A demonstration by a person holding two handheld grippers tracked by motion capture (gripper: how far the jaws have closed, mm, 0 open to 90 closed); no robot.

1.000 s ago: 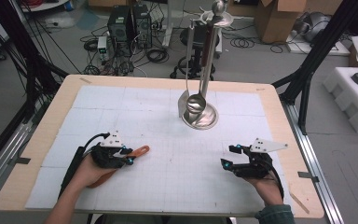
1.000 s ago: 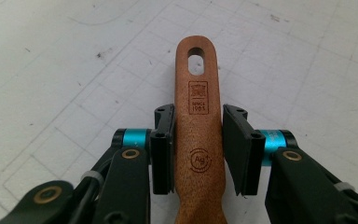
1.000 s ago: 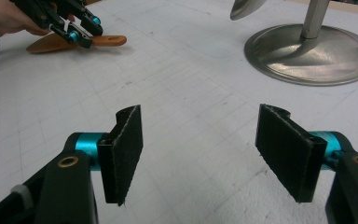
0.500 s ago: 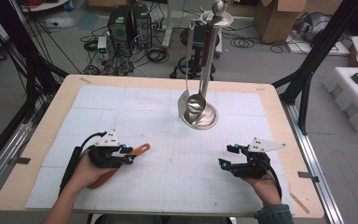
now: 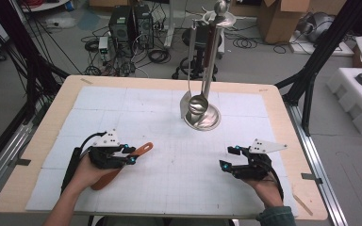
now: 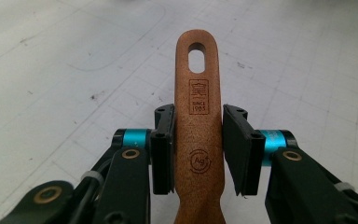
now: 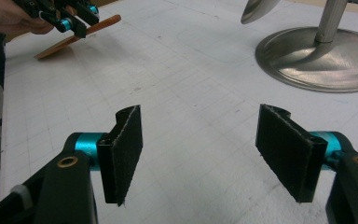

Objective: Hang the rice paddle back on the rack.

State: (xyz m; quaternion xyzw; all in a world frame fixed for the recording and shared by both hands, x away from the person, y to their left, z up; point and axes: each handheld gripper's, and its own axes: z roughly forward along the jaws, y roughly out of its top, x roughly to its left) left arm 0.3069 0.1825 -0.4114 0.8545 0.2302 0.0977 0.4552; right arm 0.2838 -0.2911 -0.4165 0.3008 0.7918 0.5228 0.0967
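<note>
White gridded table point(image 5: 136, 108), cluttered lab floor behind; left gripper point(image 5: 128, 155) clamps a wooden spatula point(image 5: 122, 165), blade hidden; right gripper point(image 5: 230, 157) gapes empty.

My left gripper point(image 6: 198, 149) sits low over the white mat point(image 6: 65, 65), jaws either side of a brown wooden handle point(image 6: 198, 116). My left pad presses the handle's edge; my right pad stands just off its other edge, a thin gap showing. The handle runs straight ahead from between my jaws, flat over the mat. Beyond my pads it ends in a rounded tip with an oval hole point(image 6: 196, 58). Just short of the hole sits a stamped mark reading "SINCE 1903"; between my pads, a round "Ag+" stamp.
</note>
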